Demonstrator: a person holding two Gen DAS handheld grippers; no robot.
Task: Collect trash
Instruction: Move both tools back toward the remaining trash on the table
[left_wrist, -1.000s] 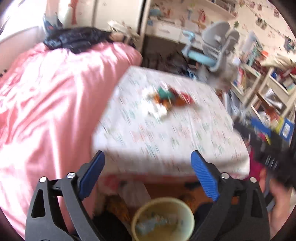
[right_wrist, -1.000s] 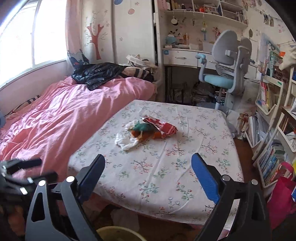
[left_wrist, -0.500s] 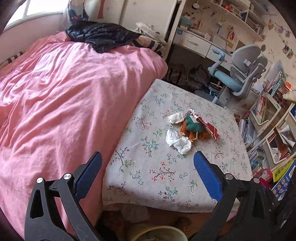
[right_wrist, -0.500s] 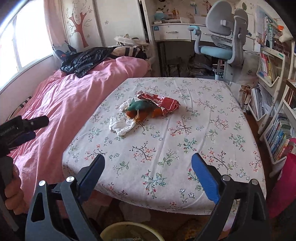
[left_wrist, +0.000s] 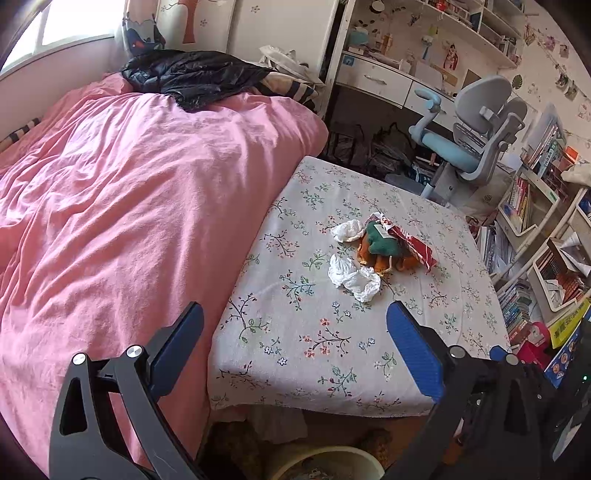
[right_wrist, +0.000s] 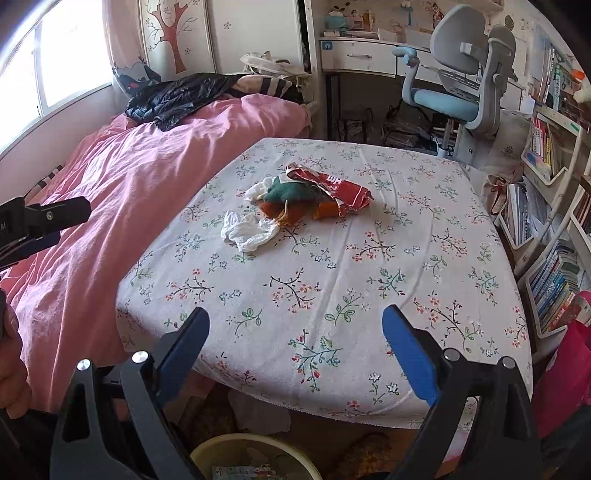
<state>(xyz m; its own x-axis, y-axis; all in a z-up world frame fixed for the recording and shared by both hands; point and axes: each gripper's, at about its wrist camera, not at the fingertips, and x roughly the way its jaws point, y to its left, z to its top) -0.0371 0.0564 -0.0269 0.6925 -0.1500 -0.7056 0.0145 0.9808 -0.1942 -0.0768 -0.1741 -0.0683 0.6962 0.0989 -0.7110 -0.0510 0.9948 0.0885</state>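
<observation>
Pink duvet (left_wrist: 140, 206) lies left of the floral table (right_wrist: 332, 295). Mid-table sits the trash: tissue (right_wrist: 249, 230), green wrapper (right_wrist: 291, 192), red wrapper (right_wrist: 332, 184). Both grippers (left_wrist: 295, 325) (right_wrist: 293, 325) hover spread, empty, above the bin (right_wrist: 251, 458).

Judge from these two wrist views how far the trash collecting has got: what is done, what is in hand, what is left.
Done: the bin below the table's near edge already holds some scraps. In hand: nothing; the left gripper and right gripper are both open and empty, short of the pile. Left: the crumpled white tissue, a second tissue, the red wrapper and the green and orange pieces all lie on the floral tablecloth.
</observation>
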